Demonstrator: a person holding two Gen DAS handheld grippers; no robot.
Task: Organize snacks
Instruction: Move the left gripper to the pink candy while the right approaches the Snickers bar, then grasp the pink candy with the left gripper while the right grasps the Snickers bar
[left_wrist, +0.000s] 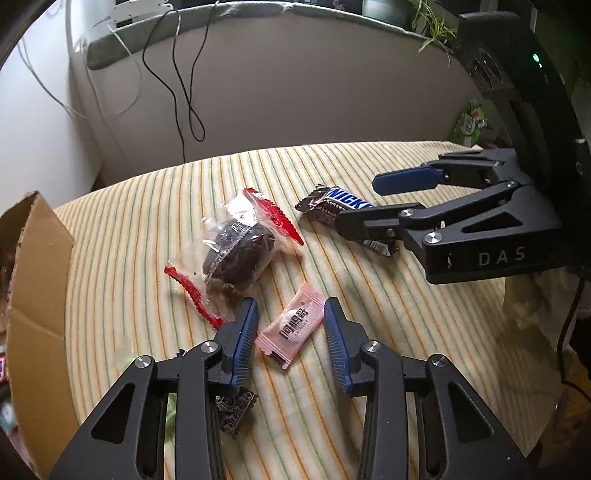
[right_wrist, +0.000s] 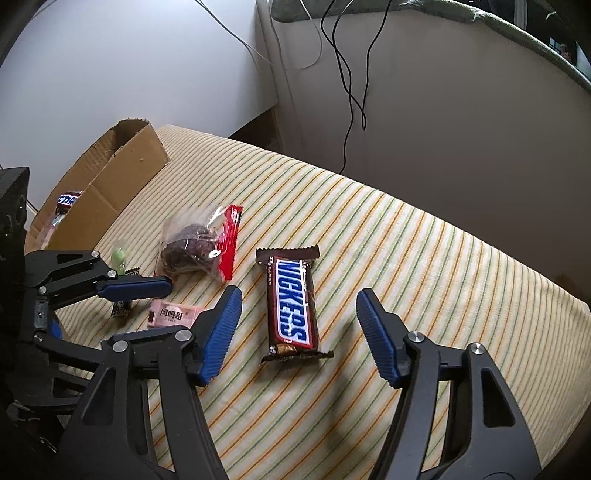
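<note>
The cardboard box (right_wrist: 110, 192) at the left edge of the striped tabletop (right_wrist: 424, 266) looks light but stiff-walled, a likely home for the snacks – a wrapper with blue and white print already shows inside it, too small to read. The clear bag with red ends (left_wrist: 240, 243) holds a dark, crumbly-looking cake; it is probably soft and easily crushed, so the crimped red ends seem the safer hold. The chocolate bar (right_wrist: 293, 302) reads "SNICKERS" in blue on white; it should be firm and light with a slick wrapper, best pinched across its narrow sides. It lies flat between the pads of the right tongs (right_wrist: 297, 332), which stand wide and clear of it. The pink sweet (left_wrist: 293, 325) carries dark Chinese characters and likely weighs almost nothing – a squeeze across its middle should do. The left tongs (left_wrist: 290, 339) sit narrower, a pad on either side of the sweet without visibly pressing it. A small dark wrapper (right_wrist: 122, 308) and a green sweet (right_wrist: 119, 254) lie nearby, both unreadable.
</note>
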